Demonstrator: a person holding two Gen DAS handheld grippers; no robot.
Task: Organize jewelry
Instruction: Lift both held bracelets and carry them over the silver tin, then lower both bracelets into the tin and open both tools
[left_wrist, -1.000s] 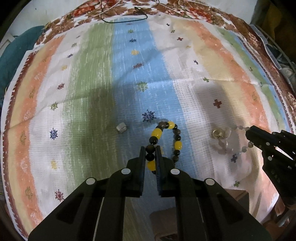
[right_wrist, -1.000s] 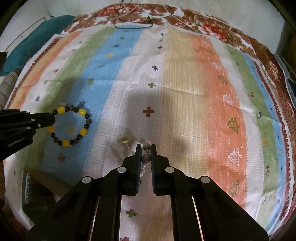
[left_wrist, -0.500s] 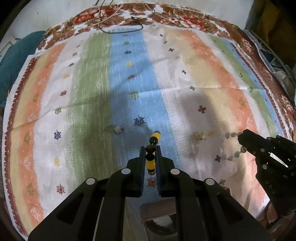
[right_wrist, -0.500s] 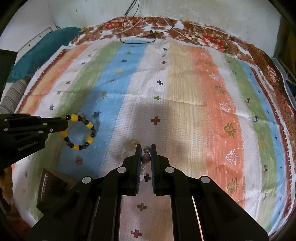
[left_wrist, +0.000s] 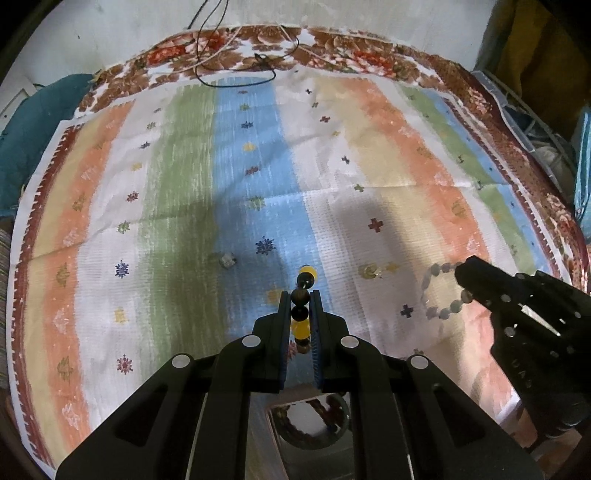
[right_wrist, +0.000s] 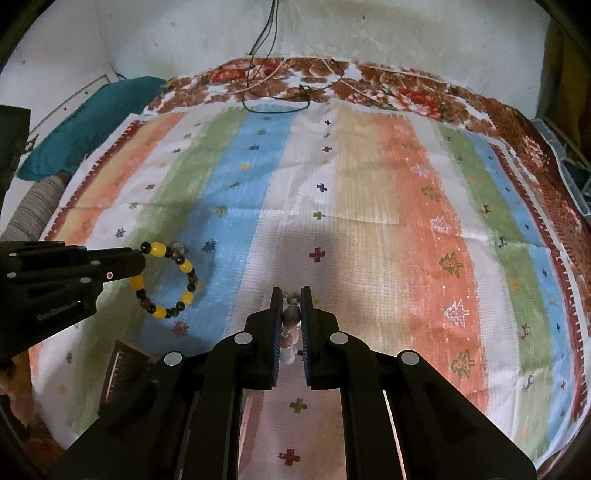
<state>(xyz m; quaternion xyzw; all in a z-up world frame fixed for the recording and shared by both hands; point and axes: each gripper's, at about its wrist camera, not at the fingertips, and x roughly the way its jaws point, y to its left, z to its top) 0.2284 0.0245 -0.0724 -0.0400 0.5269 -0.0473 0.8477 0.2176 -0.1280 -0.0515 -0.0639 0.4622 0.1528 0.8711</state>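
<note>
My left gripper (left_wrist: 300, 295) is shut on a yellow-and-black bead bracelet (left_wrist: 300, 312), held in the air above the striped cloth; the bracelet hangs as a ring in the right wrist view (right_wrist: 168, 280). My right gripper (right_wrist: 291, 293) is shut on a pale grey bead bracelet (right_wrist: 290, 314), also lifted; it shows in the left wrist view (left_wrist: 439, 291) hanging from the right gripper (left_wrist: 461, 275). A small silver ring (left_wrist: 227, 260) and a gold ring (left_wrist: 369, 271) lie on the cloth.
A striped cloth (left_wrist: 184, 177) covers the surface. A dark box (right_wrist: 122, 369) sits at the near left edge, below the left gripper; its inside shows in the left wrist view (left_wrist: 310, 421). Black and white cords (left_wrist: 236, 70) lie at the far edge. A teal cushion (right_wrist: 92, 122) is at the far left.
Both grippers have risen and drawn back with their bracelets, which now hang off the cloth. The two rings stay where they were.
</note>
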